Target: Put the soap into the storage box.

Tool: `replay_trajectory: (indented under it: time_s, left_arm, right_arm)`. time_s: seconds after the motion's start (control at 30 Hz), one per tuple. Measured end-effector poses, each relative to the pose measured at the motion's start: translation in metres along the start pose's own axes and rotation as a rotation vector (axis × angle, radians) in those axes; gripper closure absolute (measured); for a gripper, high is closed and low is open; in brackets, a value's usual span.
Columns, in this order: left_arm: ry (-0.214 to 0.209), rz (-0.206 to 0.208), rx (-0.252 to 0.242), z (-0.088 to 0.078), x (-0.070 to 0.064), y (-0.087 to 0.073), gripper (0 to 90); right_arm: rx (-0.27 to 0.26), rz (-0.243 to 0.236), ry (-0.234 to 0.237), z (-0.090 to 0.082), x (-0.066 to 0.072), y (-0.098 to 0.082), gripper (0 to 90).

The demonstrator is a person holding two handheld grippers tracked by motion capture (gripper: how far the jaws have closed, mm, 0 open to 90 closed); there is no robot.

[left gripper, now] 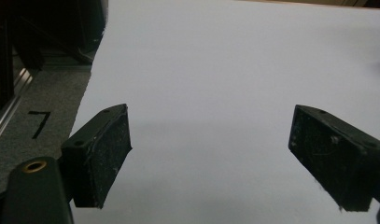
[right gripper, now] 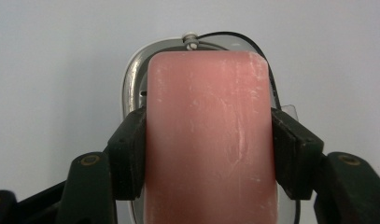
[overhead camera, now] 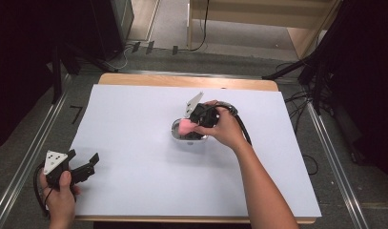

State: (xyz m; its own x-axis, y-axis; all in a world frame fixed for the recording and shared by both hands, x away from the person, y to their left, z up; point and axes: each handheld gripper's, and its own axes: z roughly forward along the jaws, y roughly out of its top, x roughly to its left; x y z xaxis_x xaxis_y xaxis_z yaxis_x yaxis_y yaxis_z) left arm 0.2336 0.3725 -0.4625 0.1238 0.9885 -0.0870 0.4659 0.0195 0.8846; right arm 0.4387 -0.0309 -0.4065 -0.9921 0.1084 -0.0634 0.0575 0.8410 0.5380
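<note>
Right gripper view: the right gripper [right gripper: 210, 149] clamps a pink soap bar [right gripper: 211, 140] over a shiny metal dish [right gripper: 131, 86], perhaps a soap dish, mid-frame on the white table [overhead camera: 134, 124]. Lower left, the left gripper [overhead camera: 83, 164] gapes empty.

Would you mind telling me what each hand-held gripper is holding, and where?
The right hand-held gripper clamps a pink soap bar across its long sides, above a metal dish. The left hand-held gripper holds nothing.
</note>
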Motion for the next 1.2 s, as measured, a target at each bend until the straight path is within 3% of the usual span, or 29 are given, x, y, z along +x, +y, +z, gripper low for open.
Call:
replay_trajectory:
  time_s: [0.13,0.17,0.43,0.73,1.0,1.03,1.2]
  left_arm:
    - [-0.001,0.000,0.000,0.000,0.000,0.000,13.4]
    - [0.000,0.001,0.002,0.000,0.000,0.000,13.4]
    - [-0.002,0.001,0.001,0.000,0.000,0.000,13.4]
    - [-0.001,0.005,0.005,0.000,0.000,0.000,13.4]
    - [0.001,0.009,0.008,0.000,-0.001,0.000,13.4]
    - [0.002,0.010,0.008,0.000,-0.001,0.000,13.4]
    - [0.002,0.010,0.009,0.000,-0.001,0.000,13.4]
  right_arm:
    - [-0.013,0.014,0.001,-0.001,0.001,0.001,35.8]
    - [-0.044,0.013,-0.015,-0.006,0.001,0.003,34.7]
    - [-0.055,0.041,-0.046,-0.014,0.001,0.000,33.7]
    - [-0.092,0.090,-0.035,-0.023,0.003,-0.009,29.4]
    - [-0.115,0.183,-0.055,-0.032,0.005,-0.028,24.2]
    - [-0.119,0.212,-0.071,-0.035,0.006,-0.034,21.3]
    - [-0.130,0.266,-0.115,-0.039,0.009,-0.046,14.7]
